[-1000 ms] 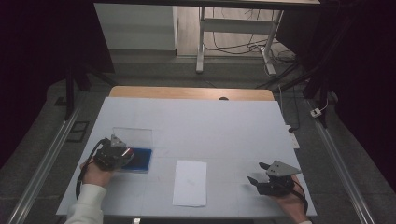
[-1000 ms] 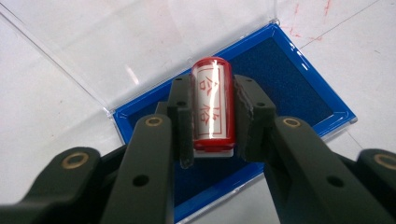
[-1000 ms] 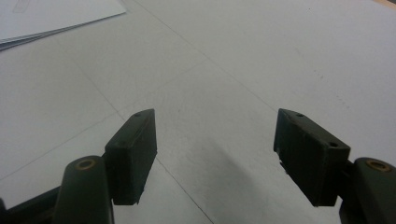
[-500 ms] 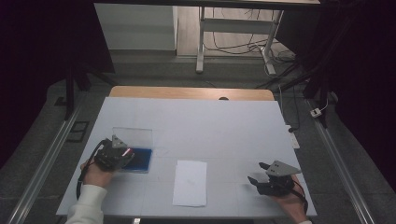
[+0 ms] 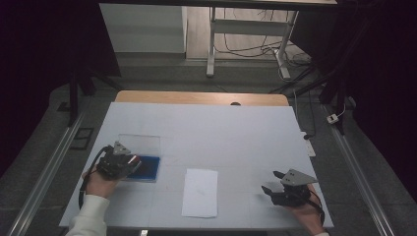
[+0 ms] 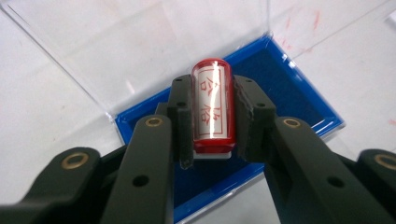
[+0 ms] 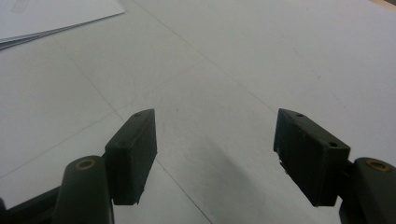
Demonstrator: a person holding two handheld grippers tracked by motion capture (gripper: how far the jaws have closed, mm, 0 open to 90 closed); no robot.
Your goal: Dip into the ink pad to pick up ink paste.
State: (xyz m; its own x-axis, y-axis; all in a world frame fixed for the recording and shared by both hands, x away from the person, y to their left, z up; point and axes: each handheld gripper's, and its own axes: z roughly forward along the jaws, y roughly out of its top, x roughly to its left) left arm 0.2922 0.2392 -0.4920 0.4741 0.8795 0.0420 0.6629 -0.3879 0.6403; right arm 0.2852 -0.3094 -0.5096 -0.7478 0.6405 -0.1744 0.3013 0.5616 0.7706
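A laboratory-style recording station, dimly lit at its edges. A wooden table [image 5: 201, 97] is covered by a white sheet [image 5: 211, 132] marked with faint grid lines, forming a clean, uniform work surface. Dark curtains [image 5: 44, 59] enclose the left and right sides. Metal rails [image 5: 46, 169] run along the grey floor on both sides of the table. Behind the table stands a white frame of a second desk [image 5: 246, 27], with loose cables [image 5: 236, 46] on the wooden floor beneath it and a white power strip [image 5: 334, 118] at the right. The fixed overhead viewpoint and bare surroundings indicate a data-collection setup, not a home or office.
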